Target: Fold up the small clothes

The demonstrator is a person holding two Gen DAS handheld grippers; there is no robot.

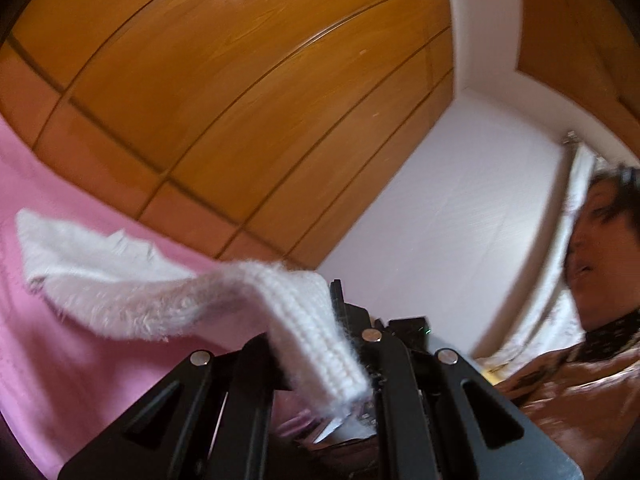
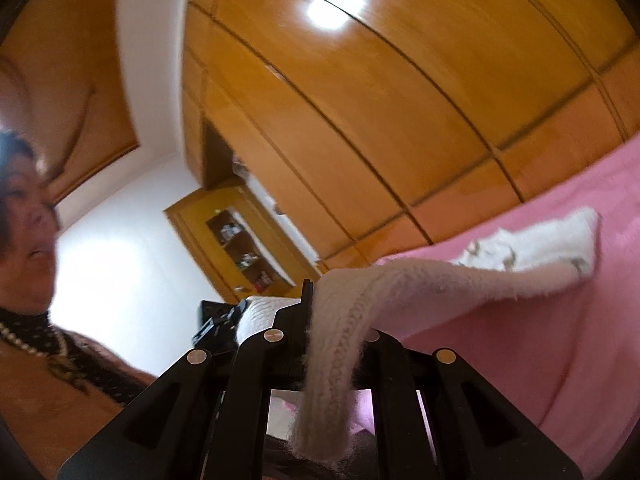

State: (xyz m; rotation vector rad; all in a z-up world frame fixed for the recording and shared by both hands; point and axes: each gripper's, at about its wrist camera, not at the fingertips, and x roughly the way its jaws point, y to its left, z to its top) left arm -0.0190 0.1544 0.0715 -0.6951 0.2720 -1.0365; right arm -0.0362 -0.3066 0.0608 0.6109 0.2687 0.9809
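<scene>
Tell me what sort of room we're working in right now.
Probably a bedroom: a pink bedspread under the knitwear, a wall of wooden wardrobe doors behind it, and a shelf nook of small items.

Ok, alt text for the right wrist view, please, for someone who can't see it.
The right gripper is shut on the ribbed end of a white fuzzy knit, which stretches to the right over a pink bedspread. Behind are a wooden wardrobe and a white wall. A person is at the left edge.
</scene>
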